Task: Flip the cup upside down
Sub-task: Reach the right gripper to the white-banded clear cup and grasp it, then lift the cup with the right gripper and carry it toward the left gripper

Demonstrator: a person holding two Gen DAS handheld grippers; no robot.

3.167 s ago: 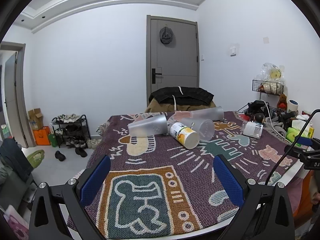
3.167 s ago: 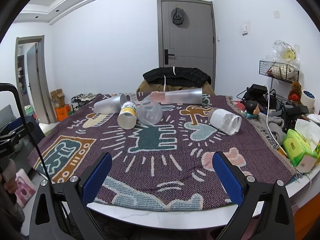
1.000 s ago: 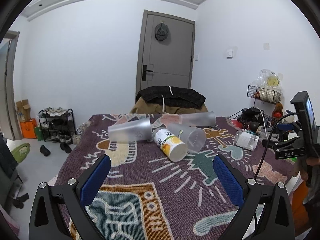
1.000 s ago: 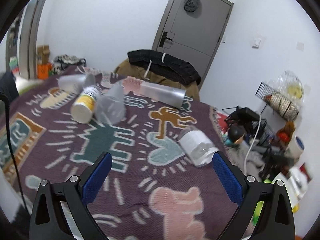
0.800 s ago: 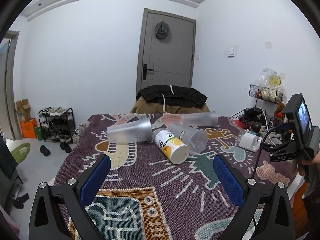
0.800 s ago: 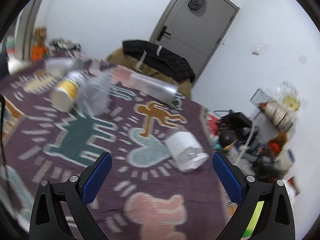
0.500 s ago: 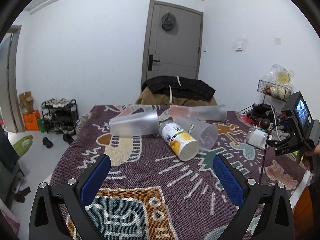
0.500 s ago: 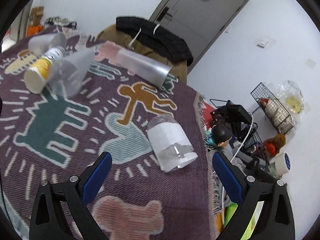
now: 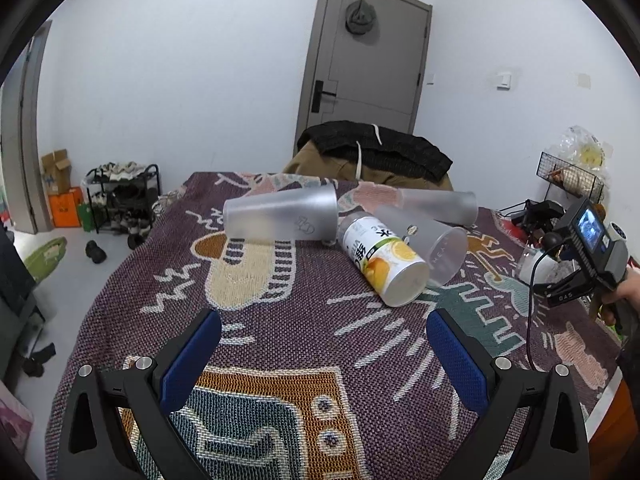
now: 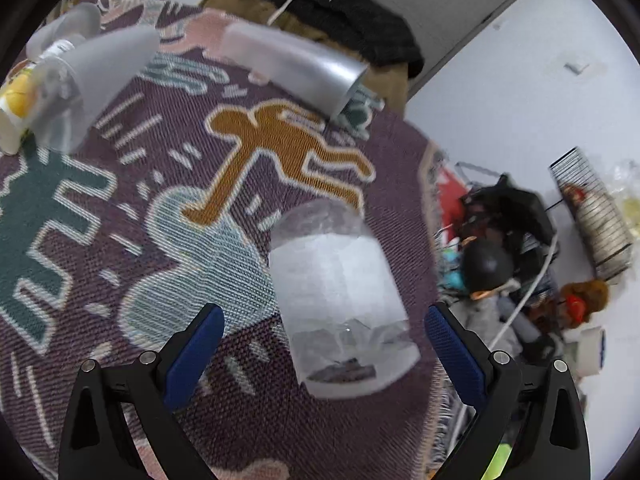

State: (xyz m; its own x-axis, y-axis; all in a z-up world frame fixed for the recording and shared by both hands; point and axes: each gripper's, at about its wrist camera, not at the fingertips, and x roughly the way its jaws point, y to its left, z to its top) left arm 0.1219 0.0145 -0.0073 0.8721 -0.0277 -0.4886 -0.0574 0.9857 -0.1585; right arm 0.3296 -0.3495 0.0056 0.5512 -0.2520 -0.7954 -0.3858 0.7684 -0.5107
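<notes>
Your right hand-held gripper (image 10: 320, 344) is spread wide, blue pads on black arms, nothing pinched. The cup (image 10: 340, 300) sits right in front of it, between the two fingers' lines but not touching either pad. It's clear thin plastic, slightly tapered, with a white frosted or paper band around the middle; inside looks crinkled near the mouth. It lies on its side on the woven blanket (image 10: 120, 208). Long axis runs roughly away from you: open mouth toward the gripper, closed base toward the far end, tilted a bit left. It rests near the blanket's right edge, just past the orange figure in the weave.

Your left hand-held gripper (image 9: 320, 356) is also spread, empty, hovering over the blanket's near part, well apart from everything. In that view the cup (image 9: 538, 266) is only partly seen at the far right, behind the other hand-held unit.

Other stuff on the counter, all lying down: a frosted tumbler (image 9: 280, 216), a printed can-shaped bottle (image 9: 382, 260) with orange-fruit label, a clear ribbed cup (image 9: 432, 244) touching the bottle, and a long frosted tumbler (image 9: 436, 202) behind them. Blanket texture is coarse knit, purple with cartoon figures.
</notes>
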